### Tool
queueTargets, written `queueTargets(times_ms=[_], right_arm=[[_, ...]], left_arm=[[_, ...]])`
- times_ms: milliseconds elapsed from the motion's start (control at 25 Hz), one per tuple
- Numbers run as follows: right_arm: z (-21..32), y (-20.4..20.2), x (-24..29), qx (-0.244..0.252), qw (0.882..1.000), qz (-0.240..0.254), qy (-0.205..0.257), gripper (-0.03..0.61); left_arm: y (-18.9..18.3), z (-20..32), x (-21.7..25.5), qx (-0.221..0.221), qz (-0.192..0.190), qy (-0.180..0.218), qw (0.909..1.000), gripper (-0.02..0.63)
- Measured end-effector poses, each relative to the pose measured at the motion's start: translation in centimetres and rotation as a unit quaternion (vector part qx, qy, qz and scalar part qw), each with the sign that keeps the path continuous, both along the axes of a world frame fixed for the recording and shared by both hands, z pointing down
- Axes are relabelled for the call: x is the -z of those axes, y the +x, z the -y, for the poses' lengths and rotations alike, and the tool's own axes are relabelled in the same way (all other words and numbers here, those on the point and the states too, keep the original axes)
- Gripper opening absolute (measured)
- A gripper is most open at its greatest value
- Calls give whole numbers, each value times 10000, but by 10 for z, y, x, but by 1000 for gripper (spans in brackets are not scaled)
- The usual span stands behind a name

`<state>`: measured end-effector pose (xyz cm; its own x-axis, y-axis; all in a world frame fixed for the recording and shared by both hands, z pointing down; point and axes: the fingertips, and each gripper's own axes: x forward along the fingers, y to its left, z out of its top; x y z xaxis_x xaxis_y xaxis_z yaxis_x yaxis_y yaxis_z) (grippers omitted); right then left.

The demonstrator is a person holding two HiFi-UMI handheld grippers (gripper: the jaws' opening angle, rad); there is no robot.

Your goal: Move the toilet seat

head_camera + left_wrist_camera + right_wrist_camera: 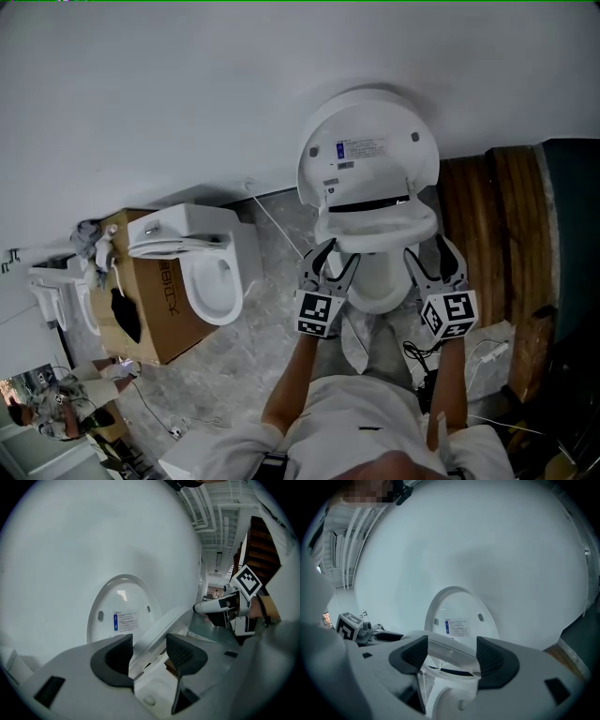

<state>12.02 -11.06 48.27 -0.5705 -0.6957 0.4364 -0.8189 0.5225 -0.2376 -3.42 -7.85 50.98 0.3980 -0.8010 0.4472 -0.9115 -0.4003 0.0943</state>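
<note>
— White toilet seat [375, 225], where was it?
— Half raised over the bowl [375, 289], below the upright lid [367, 141]. Left claw [336, 253] pinched its rim; right claw [433, 249] stood spread wide, the rim between its pads.

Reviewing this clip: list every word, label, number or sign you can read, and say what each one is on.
Nothing here can be quoted with confidence.
Sticker inside the raised toilet lid: a blue patch and lines of print, too small to read.
Small label just below it: too small to read.
Cardboard box: dark characters printed on its side, not legible.
Left marker cube and right marker cube: black-and-white square patterns only, no words.
</note>
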Motion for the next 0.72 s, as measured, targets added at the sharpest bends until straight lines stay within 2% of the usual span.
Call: queueTargets(times_ms=[240,720], right_arm=[[13,-12,1,262,9995,-134,151,333],[42,-26,2,446,9986,-134,255,333]], left_arm=[[-5,13,4,86,-57,75,9999,244],[-14,40,11,251,-114,230,9994,239]])
